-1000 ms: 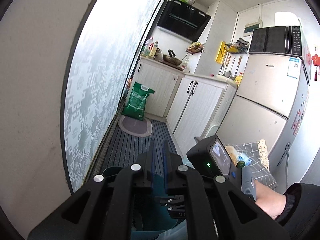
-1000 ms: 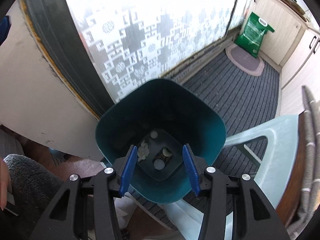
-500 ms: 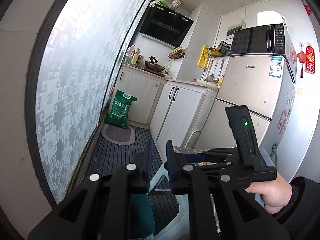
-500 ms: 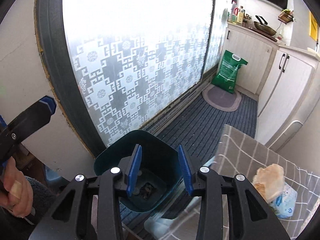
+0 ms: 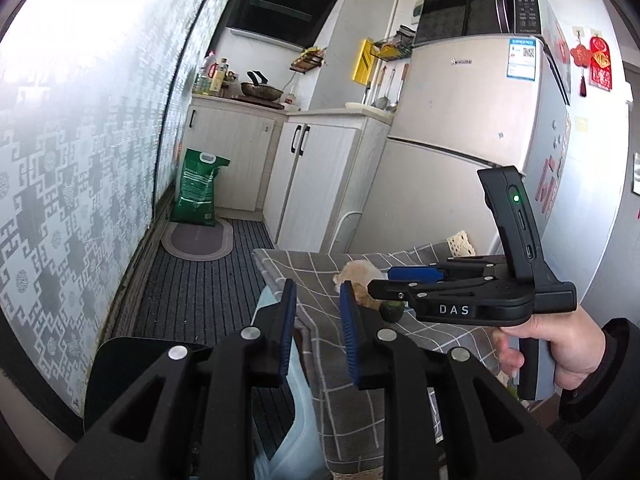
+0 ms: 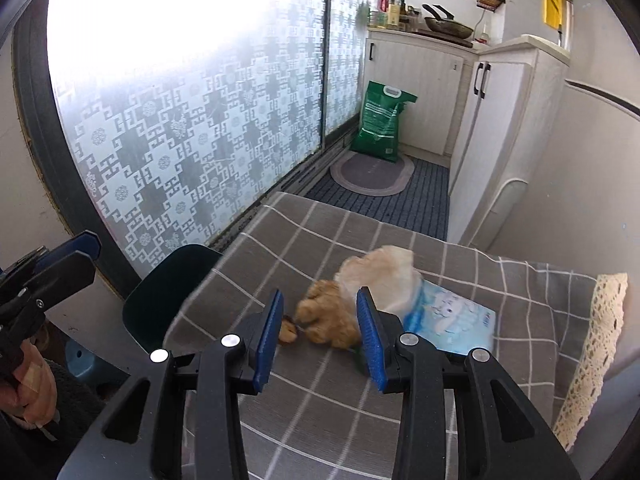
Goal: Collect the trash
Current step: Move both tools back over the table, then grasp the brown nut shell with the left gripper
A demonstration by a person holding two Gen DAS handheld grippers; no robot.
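Tabletop (image 6: 304, 400) under checked cloth carries the trash near its far middle. Teal bin (image 6: 160, 300) sits beside the tabletop's left edge. Tissue pack (image 6: 448, 320), then crumpled brown wad (image 6: 332, 320), small scrap (image 6: 288, 334) beside it. Right gripper (image 6: 320, 320) released, jaws bracketing the wad: lower further, centre, then close. Left gripper (image 5: 318, 330) released, empty, at the tabletop's near-left edge.

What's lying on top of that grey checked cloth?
On the checked cloth: a tan crumpled lump, a pale wad and a blue-white packet. The right tongs hide something green.
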